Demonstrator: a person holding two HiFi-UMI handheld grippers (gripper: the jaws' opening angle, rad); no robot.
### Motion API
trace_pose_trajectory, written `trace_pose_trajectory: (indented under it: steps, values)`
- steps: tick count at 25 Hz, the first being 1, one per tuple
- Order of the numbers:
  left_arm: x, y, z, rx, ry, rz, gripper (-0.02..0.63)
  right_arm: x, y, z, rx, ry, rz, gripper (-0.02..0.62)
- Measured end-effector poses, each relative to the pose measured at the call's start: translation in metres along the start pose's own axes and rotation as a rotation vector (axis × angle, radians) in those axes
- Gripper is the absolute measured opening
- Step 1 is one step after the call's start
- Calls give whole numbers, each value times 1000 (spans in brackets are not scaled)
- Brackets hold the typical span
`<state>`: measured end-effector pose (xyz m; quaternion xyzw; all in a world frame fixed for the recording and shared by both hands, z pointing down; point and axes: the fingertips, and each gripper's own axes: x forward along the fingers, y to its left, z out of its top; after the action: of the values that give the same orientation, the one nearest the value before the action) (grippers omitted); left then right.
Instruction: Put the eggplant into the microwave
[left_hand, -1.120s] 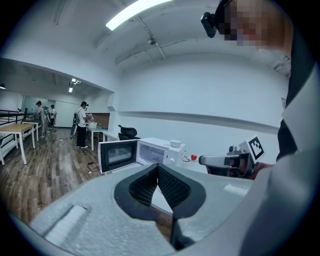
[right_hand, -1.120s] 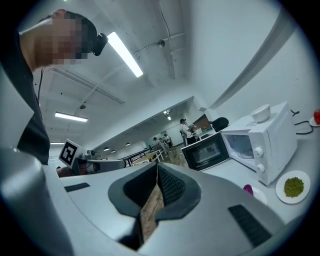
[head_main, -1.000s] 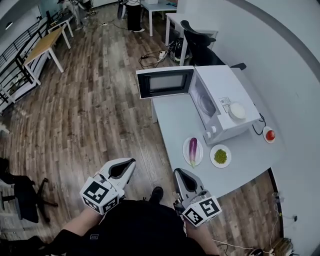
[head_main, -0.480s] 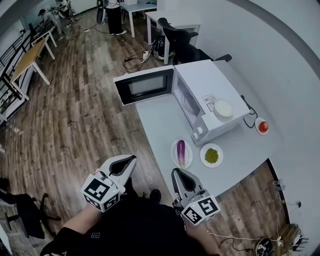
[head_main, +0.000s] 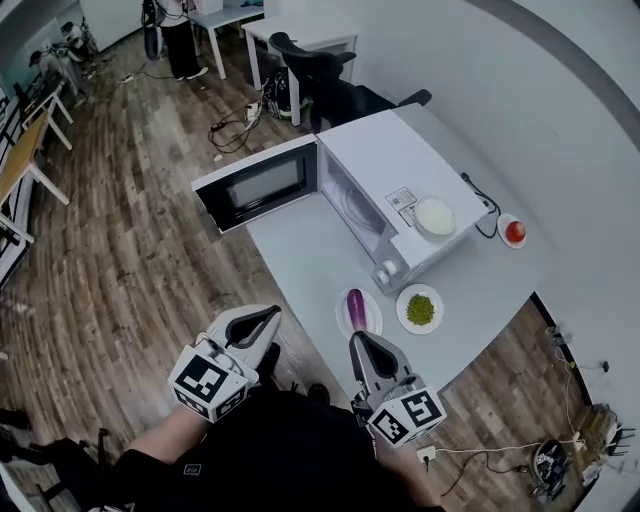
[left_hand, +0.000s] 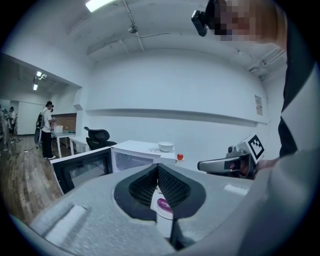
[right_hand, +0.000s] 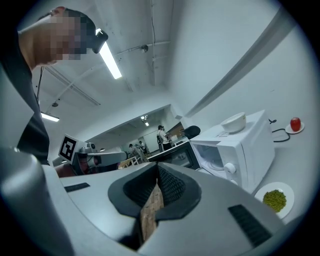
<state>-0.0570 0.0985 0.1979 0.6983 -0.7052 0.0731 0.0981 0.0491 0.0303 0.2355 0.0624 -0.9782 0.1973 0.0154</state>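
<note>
A purple eggplant (head_main: 356, 306) lies on a white plate (head_main: 370, 322) near the front edge of the grey table (head_main: 300, 250). Behind it stands a white microwave (head_main: 390, 180) with its door (head_main: 258, 185) swung open to the left. My right gripper (head_main: 358, 340) is shut and empty, its tips just short of the eggplant's plate. My left gripper (head_main: 270, 318) is shut and empty, over the floor left of the table. In the left gripper view the eggplant (left_hand: 164, 204) shows below the closed jaws (left_hand: 158, 167). The right gripper view has the microwave (right_hand: 240, 145) right of its closed jaws (right_hand: 157, 170).
A plate of green food (head_main: 420, 308) sits right of the eggplant. A white bowl (head_main: 435, 215) rests on top of the microwave. A tomato on a saucer (head_main: 514, 231) lies by the wall. An office chair (head_main: 310, 65) stands behind the table.
Both grippers have moved toward the table while staying shut. In the head view the table and microwave have shifted left and nearer, and the right gripper's tips now reach near the eggplant's plate.
</note>
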Motion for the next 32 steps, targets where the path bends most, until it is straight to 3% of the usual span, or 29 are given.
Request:
trace_pose_trajectory:
  steps: [11, 17, 24, 32]
  values:
    - [35, 76, 3, 77, 24, -293, 8, 79, 14, -11, 80, -21, -239, 17]
    - [53, 91, -6, 137, 53, -472, 9, 92, 3, -13, 99, -81, -437, 17]
    - [68, 66, -13, 170, 76, -656, 8, 56, 8, -22, 127, -134, -618, 17]
    - [75, 9, -27, 286, 96, -734, 8, -10, 11, -36, 160, -199, -716, 17]
